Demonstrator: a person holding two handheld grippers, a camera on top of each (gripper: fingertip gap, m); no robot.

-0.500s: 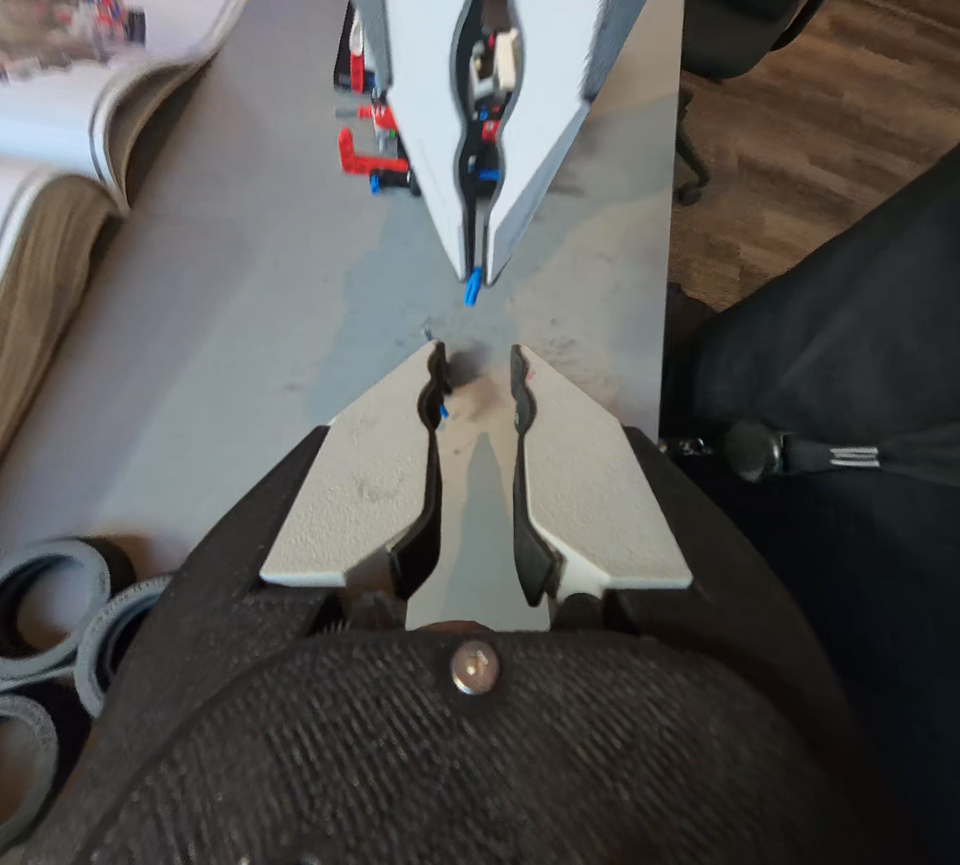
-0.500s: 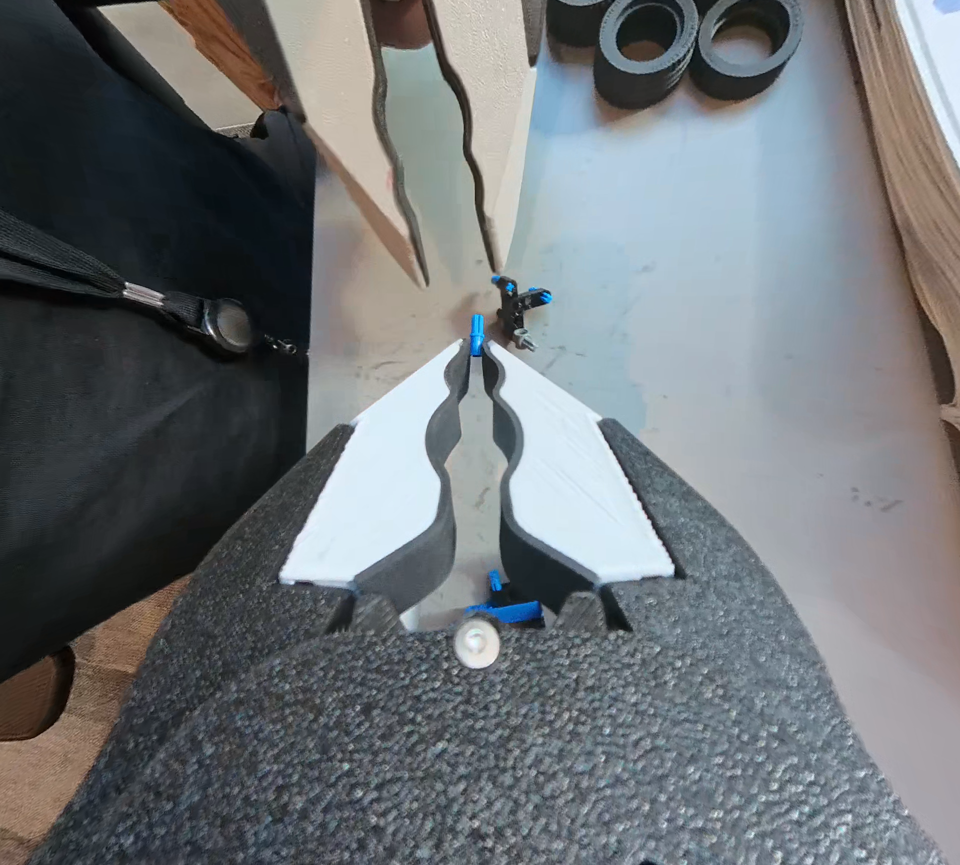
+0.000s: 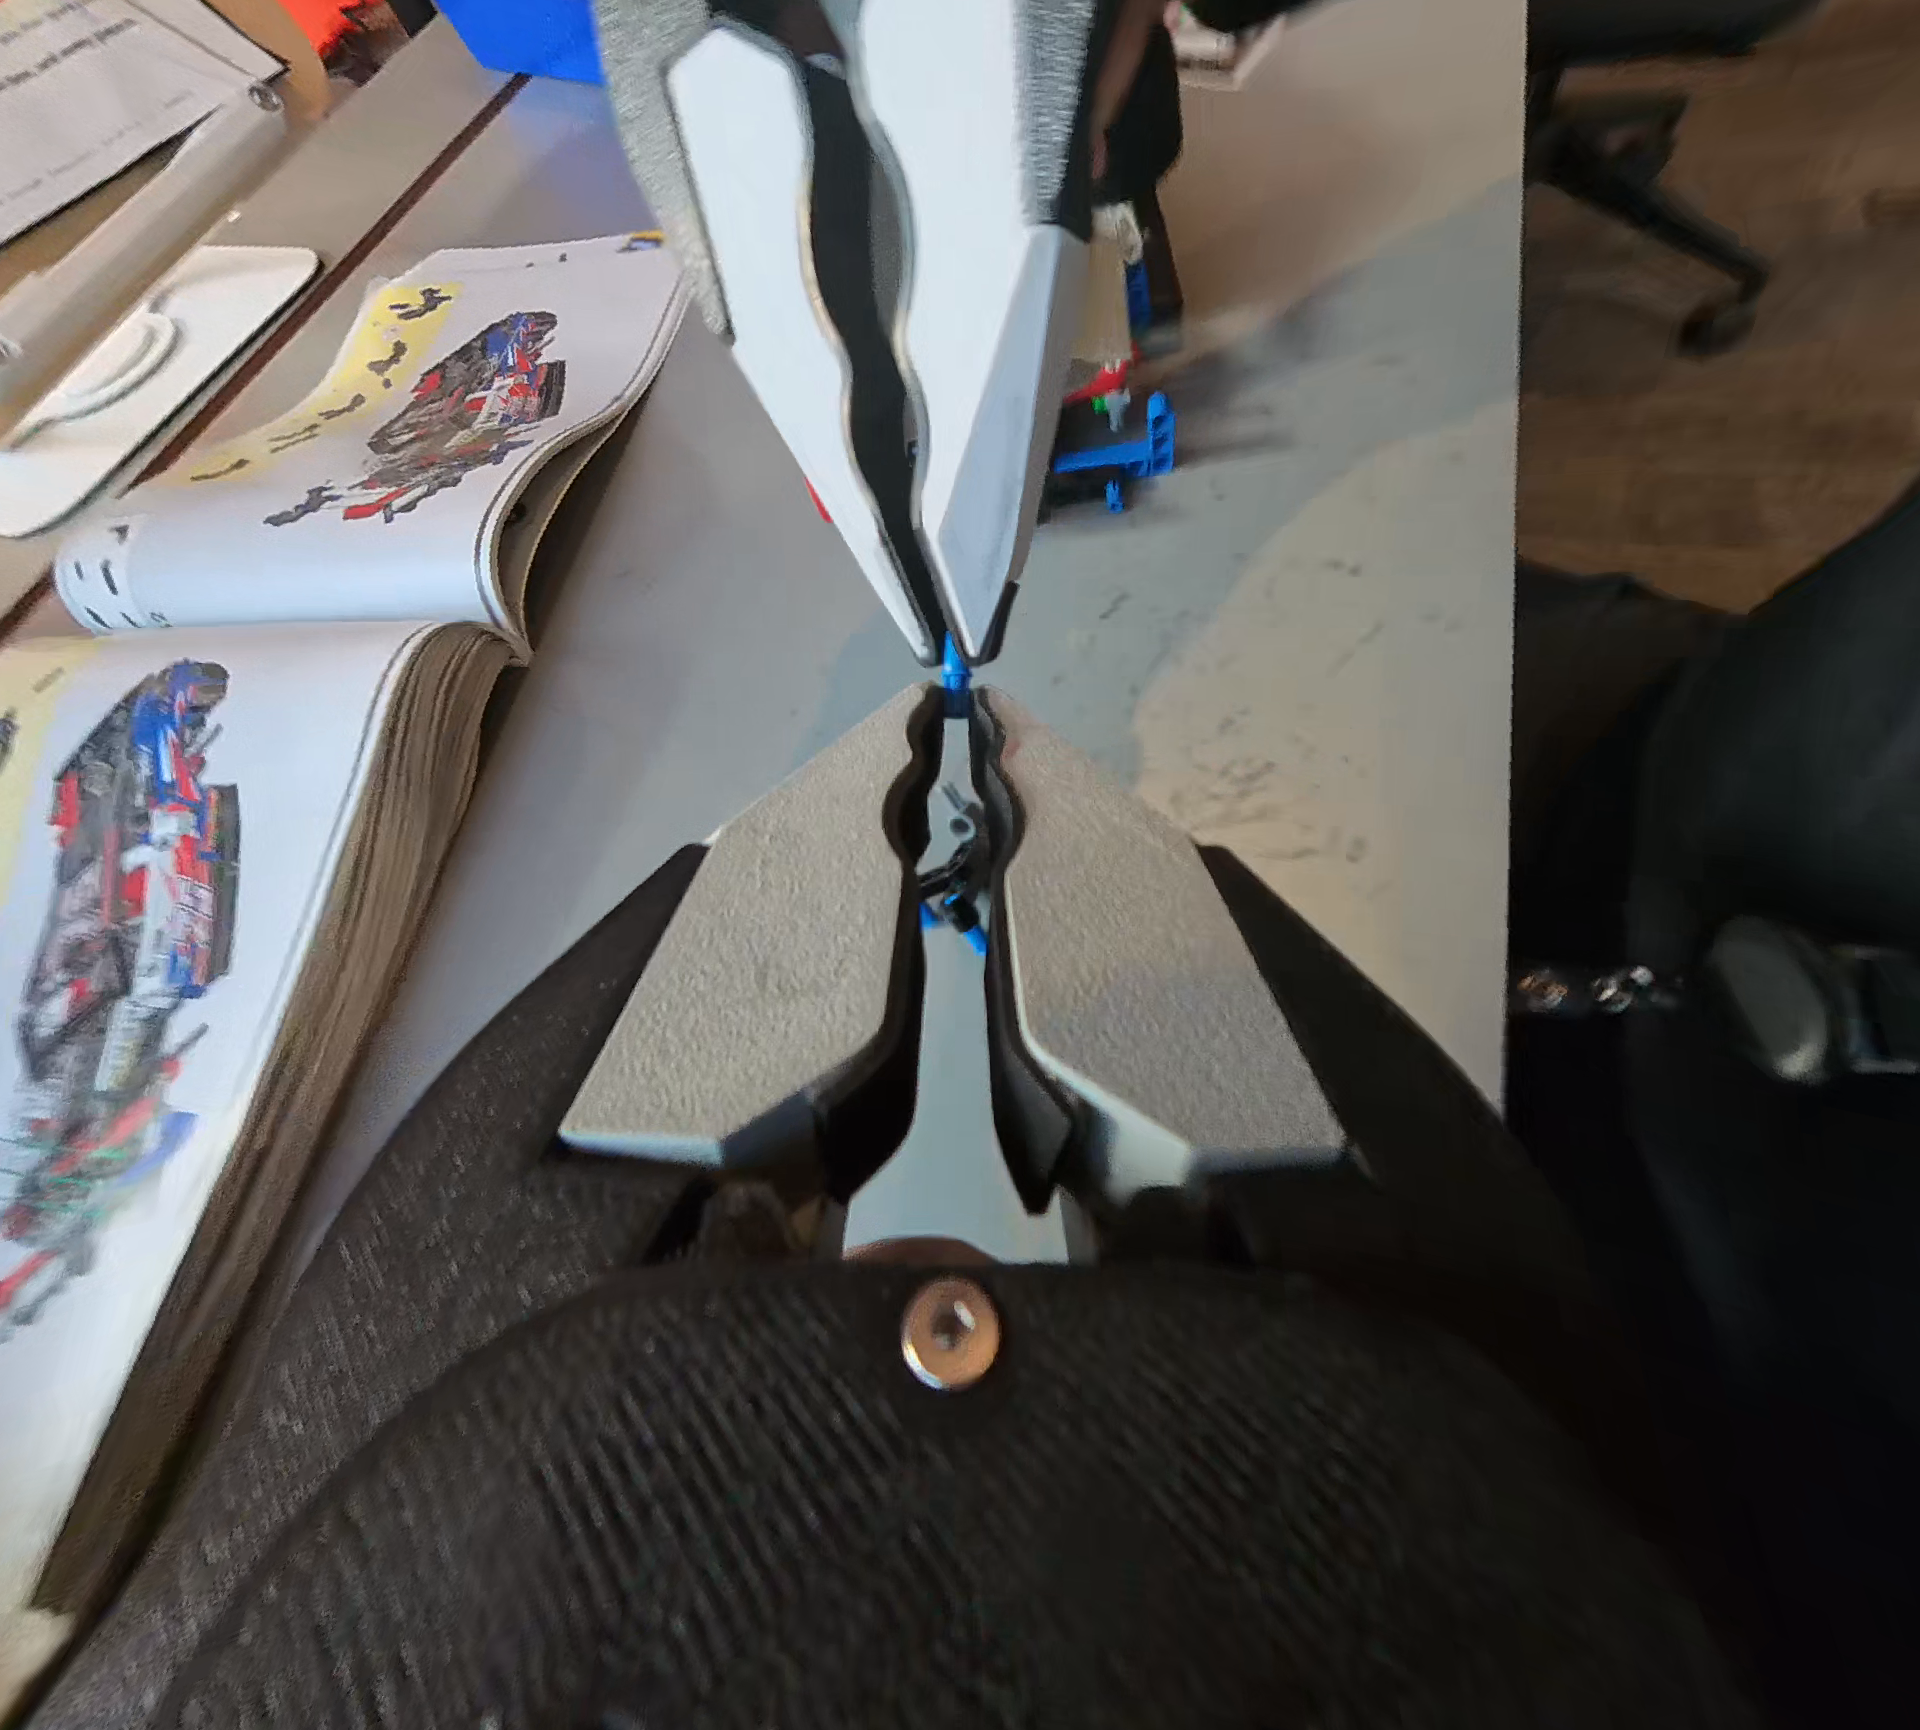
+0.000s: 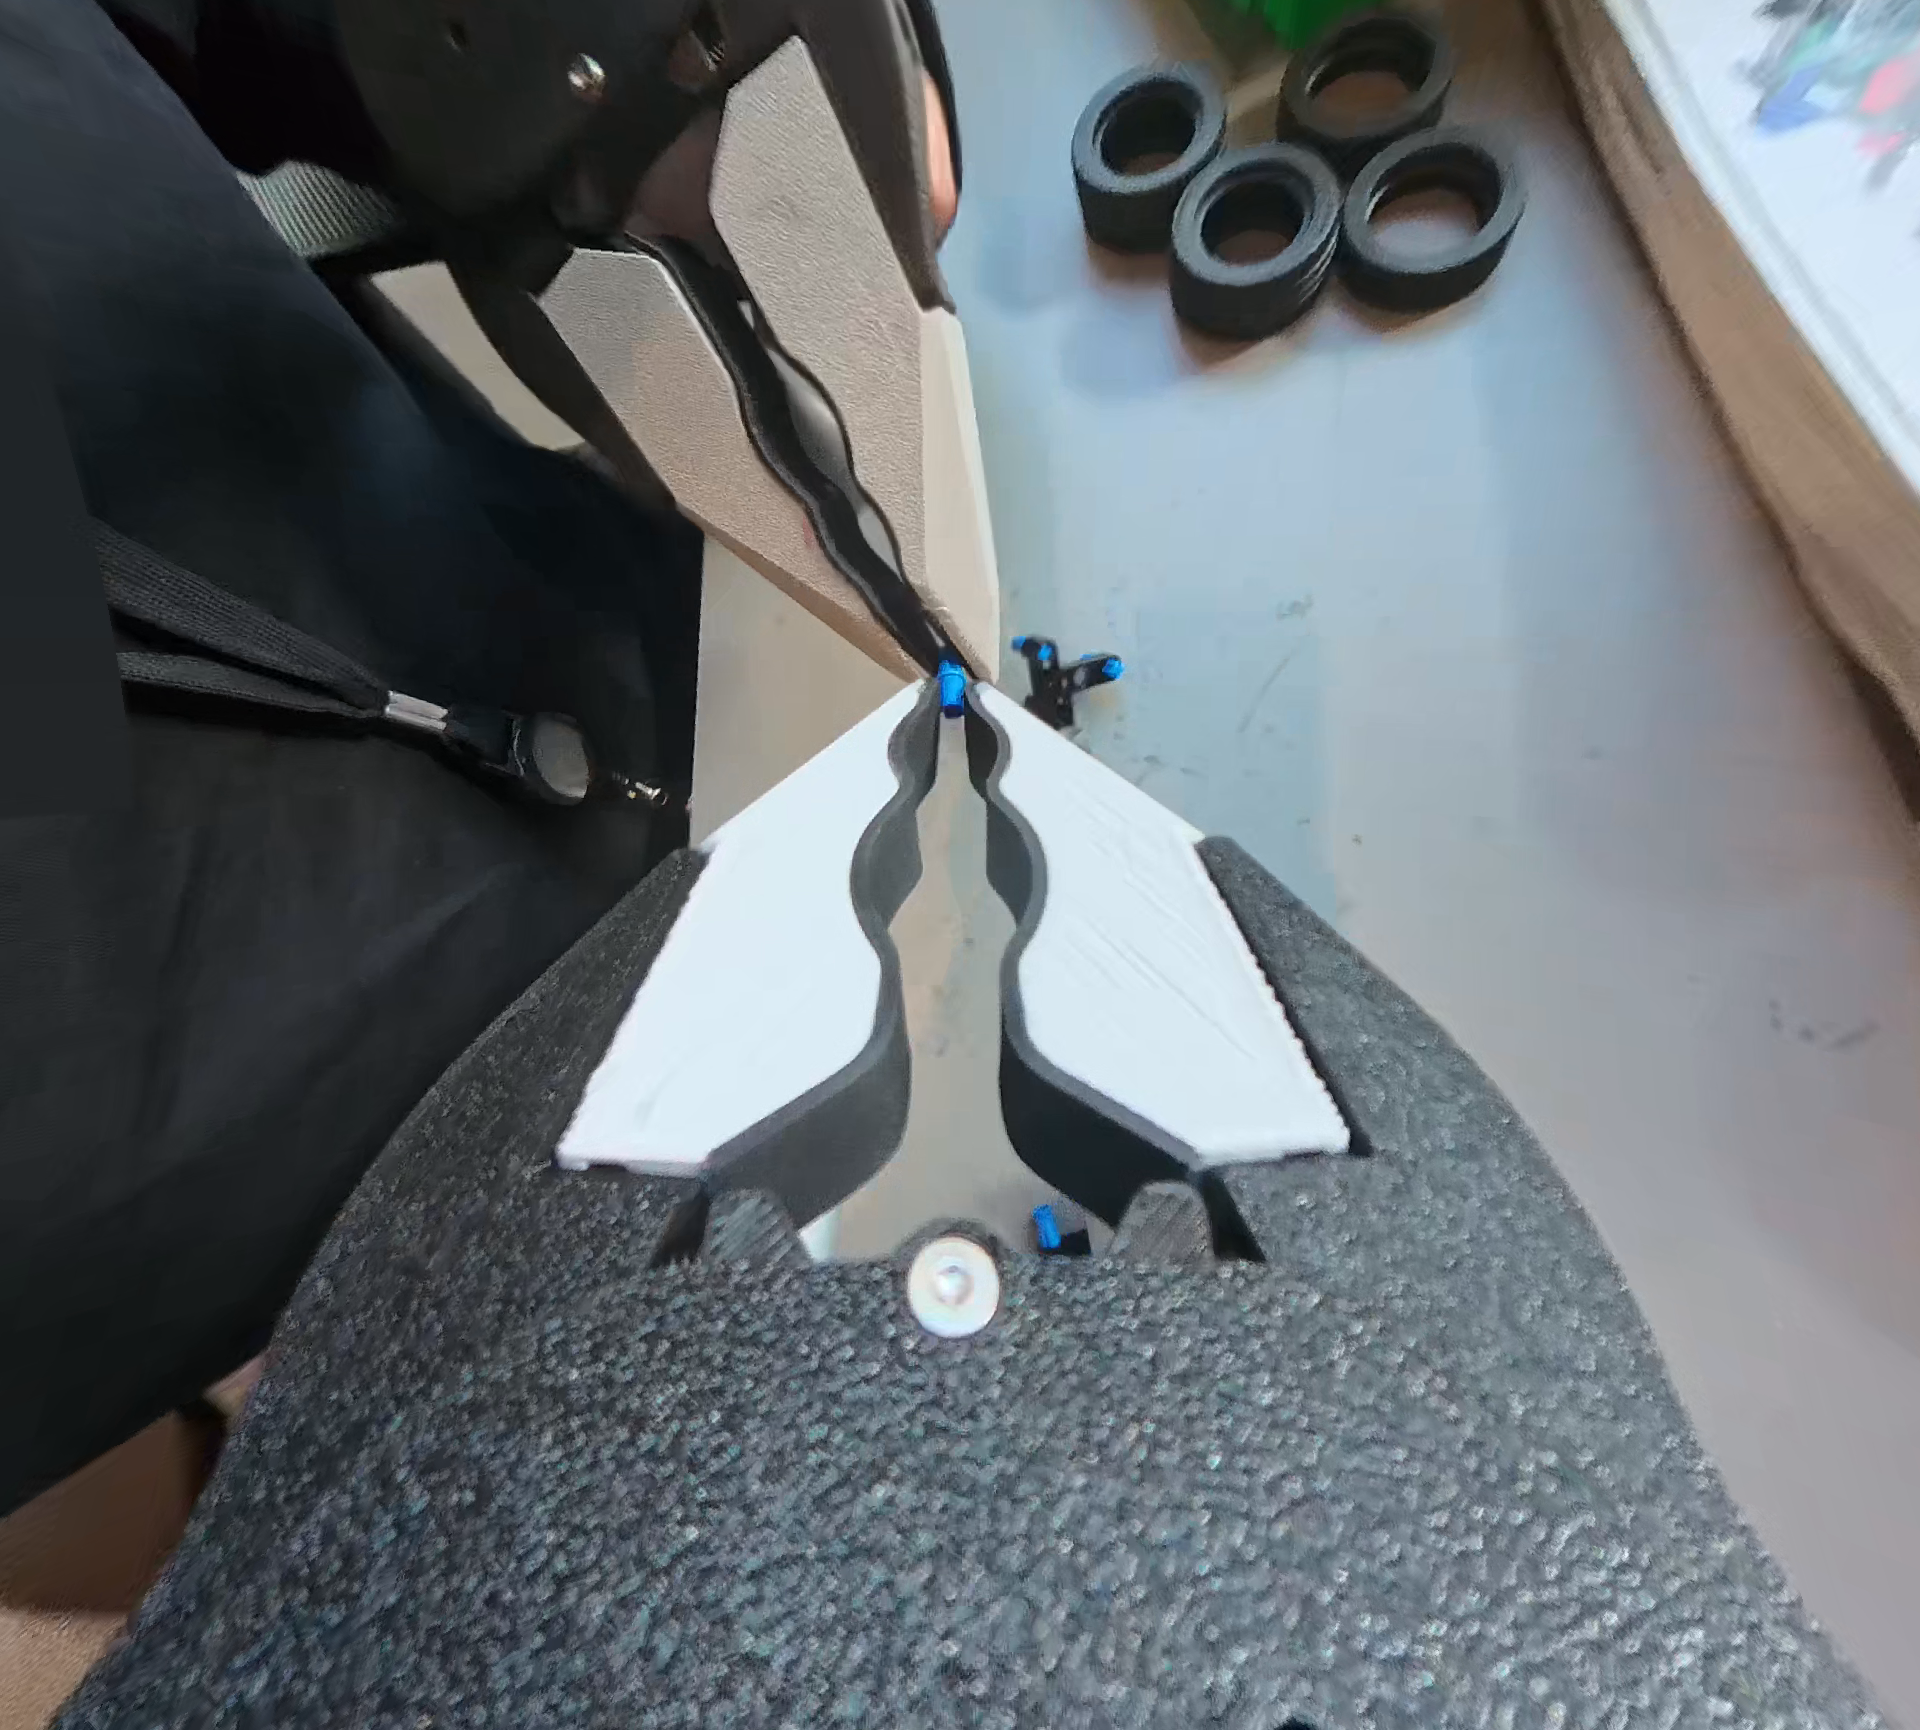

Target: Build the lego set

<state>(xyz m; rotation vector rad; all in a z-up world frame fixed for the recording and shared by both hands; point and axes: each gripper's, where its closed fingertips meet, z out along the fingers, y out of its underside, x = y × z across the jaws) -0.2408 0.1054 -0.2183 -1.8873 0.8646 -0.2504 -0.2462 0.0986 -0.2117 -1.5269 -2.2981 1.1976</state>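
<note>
Between meeting tips: small blue plastic peg (image 3: pixel 953 678), now pinched by right gripper (image 3: pixel 951 641) and left gripper (image 3: pixel 953 701) alike. Half a second earlier, right-held only; handover likely underway.

The left gripper (image 3: pixel 951 706) and right gripper (image 4: pixel 948 701) meet tip to tip (jaws nearly closed).
</note>
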